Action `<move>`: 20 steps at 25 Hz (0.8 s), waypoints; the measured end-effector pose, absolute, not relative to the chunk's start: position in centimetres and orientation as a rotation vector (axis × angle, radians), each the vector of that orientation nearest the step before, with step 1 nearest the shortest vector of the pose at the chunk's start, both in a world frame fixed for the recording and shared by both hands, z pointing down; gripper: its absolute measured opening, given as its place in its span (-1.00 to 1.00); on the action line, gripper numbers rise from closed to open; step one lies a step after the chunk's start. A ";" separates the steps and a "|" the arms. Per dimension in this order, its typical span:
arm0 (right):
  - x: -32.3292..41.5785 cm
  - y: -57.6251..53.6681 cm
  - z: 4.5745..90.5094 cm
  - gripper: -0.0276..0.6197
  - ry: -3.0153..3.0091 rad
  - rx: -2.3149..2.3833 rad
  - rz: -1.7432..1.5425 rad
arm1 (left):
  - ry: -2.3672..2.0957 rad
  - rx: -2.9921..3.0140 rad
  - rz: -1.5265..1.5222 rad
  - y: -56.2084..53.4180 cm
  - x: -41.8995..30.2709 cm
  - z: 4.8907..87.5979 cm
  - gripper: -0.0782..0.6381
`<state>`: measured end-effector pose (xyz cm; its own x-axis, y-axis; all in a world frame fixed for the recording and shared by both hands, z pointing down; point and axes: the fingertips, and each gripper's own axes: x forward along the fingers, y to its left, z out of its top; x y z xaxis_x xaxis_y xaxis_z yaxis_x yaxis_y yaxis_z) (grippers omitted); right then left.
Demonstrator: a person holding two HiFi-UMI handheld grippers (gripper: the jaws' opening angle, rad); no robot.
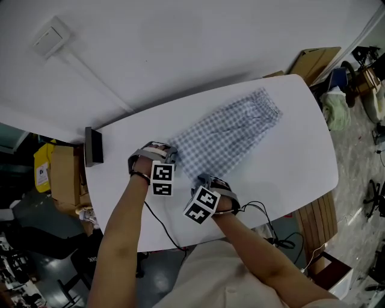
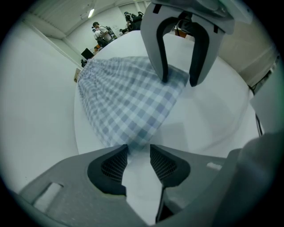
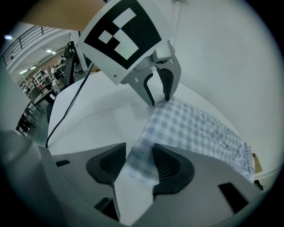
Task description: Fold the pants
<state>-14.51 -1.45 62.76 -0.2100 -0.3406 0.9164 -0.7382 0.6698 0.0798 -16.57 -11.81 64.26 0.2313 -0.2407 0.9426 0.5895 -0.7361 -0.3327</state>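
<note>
Head view: checked pants (image 1: 231, 135) lie flat across the white worktop (image 1: 301, 162) — light, limp, slide-prone cloth, best pinched at the 2 near corners — left gripper (image 2: 138, 162) spread at the edge, right gripper (image 3: 140, 165) spread around a corner, not pinching.

A dark box (image 1: 94, 146) sits at the white table's (image 1: 301, 162) edge, cardboard (image 1: 316, 63) beyond.

Soft, even light from ceiling strips (image 2: 91, 12) makes my white table (image 1: 289, 162) bright and almost glareless, with only faint grey shadows on it, while the room round it sits dim. Both gripper views bulge at the rim and fade to black corners; the checked pants (image 3: 199, 128) go blurry nearest my right claw (image 3: 139, 153).
</note>
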 end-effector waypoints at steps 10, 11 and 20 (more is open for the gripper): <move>-14.0 -1.7 63.7 -0.39 -1.762 0.842 0.446 | -0.423 -1.786 -1.612 -11.3 -16.7 65.1 -0.44; -14.0 -1.6 63.7 -0.40 -1.762 0.835 0.426 | -0.423 -1.787 -1.623 -11.2 -16.8 65.2 -0.49; -11.6 0.3 63.3 -0.71 -1.762 0.748 0.422 | -0.410 -1.846 -1.698 -8.8 -16.2 64.9 -0.72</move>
